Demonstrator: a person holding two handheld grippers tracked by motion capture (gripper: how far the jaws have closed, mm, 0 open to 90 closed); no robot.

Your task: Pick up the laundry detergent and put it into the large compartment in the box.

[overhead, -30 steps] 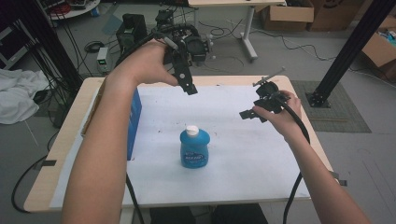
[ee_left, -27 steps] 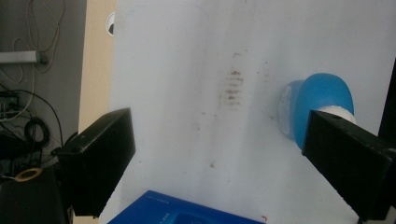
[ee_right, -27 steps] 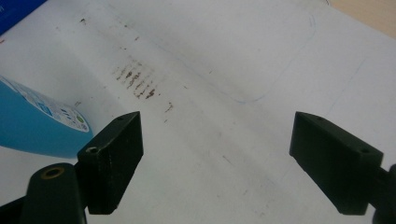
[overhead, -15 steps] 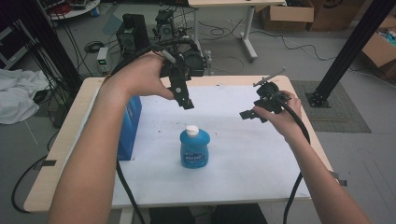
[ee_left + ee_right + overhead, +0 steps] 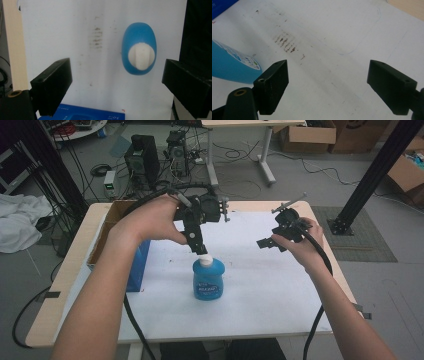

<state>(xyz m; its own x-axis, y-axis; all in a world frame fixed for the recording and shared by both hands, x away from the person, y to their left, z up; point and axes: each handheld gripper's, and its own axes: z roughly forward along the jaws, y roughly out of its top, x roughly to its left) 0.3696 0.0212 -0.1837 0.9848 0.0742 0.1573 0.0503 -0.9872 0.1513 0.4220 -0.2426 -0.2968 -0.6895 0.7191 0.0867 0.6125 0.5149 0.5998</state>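
Observation:
A blue bottle with a white cap stands upright on the white sheet near the table's middle. My left gripper hangs just above the cap, pointing down, open. From above, the left gripper view looks down on the bottle and its cap, which lie between the wide-spread jaws, nearer the right one. My right gripper hovers to the bottle's right, open and holding nothing. The right gripper view shows the bottle's side at the left edge.
A blue box stands at the sheet's left edge, with a cardboard box behind it. The blue box's top shows low in the left gripper view. Faint smudges mark the sheet. Bare sheet lies in front of and right of the bottle.
My left gripper has moved right and down toward me, from above the blue box's far side to just over the bottle's cap. The right gripper has stayed put.

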